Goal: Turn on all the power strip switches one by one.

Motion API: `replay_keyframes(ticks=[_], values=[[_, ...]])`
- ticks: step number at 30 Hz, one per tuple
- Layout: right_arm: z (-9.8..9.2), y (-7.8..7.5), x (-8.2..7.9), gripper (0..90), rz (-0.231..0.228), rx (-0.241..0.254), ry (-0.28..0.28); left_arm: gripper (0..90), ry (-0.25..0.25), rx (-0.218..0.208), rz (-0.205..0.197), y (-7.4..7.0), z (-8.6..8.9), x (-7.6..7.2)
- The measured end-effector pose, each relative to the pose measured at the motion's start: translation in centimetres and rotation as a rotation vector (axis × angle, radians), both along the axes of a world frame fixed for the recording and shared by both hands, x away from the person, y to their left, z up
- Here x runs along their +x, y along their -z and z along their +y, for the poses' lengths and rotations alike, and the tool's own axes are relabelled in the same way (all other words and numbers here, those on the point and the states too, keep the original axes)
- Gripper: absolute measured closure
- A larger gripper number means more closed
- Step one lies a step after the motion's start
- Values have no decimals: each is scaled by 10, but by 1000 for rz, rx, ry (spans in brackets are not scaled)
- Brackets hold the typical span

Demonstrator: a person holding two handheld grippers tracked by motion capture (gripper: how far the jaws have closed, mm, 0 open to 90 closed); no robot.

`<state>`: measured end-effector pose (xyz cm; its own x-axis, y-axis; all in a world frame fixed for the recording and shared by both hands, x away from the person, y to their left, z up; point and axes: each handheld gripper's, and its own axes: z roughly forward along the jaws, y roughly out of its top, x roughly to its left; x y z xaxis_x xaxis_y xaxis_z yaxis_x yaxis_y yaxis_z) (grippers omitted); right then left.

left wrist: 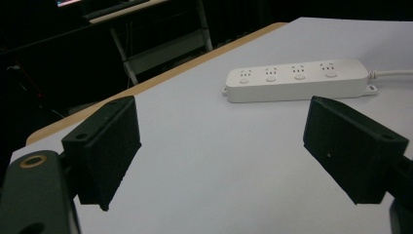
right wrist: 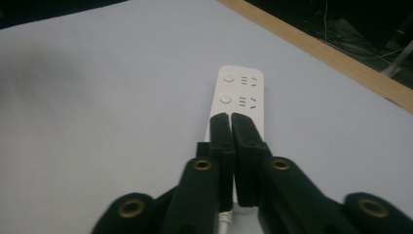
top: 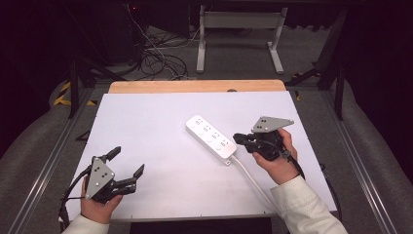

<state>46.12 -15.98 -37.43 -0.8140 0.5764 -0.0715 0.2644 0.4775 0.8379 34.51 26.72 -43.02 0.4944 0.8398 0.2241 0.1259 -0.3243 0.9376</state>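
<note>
A: How's the light?

B: Bright and even on the white table (top: 146,146), as if from overhead; the room around the table is nearly black. Only soft, faint shadows lie under the power strip (top: 211,138).

A: Any glare?

B: None to speak of. The high view is slightly soft and grainy.

A: And the gripper views?

B: The black jaws close to the lens blur, and detail in them is lost. The table's far corners dim a little.
</note>
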Motion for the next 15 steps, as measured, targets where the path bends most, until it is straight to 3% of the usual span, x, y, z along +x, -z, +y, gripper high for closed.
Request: replay_keyframes(ticks=[6, 11, 15], values=[[8, 1, 7, 900, 40, -35, -2, 139, 1, -1, 3, 0, 0, 0], [20, 9, 20, 900, 114, -78, 4, 139, 1, 0, 4, 0, 0, 0], [26, 14, 28, 900, 141, -97, 8, 139, 1, 0, 4, 0, 0, 0]])
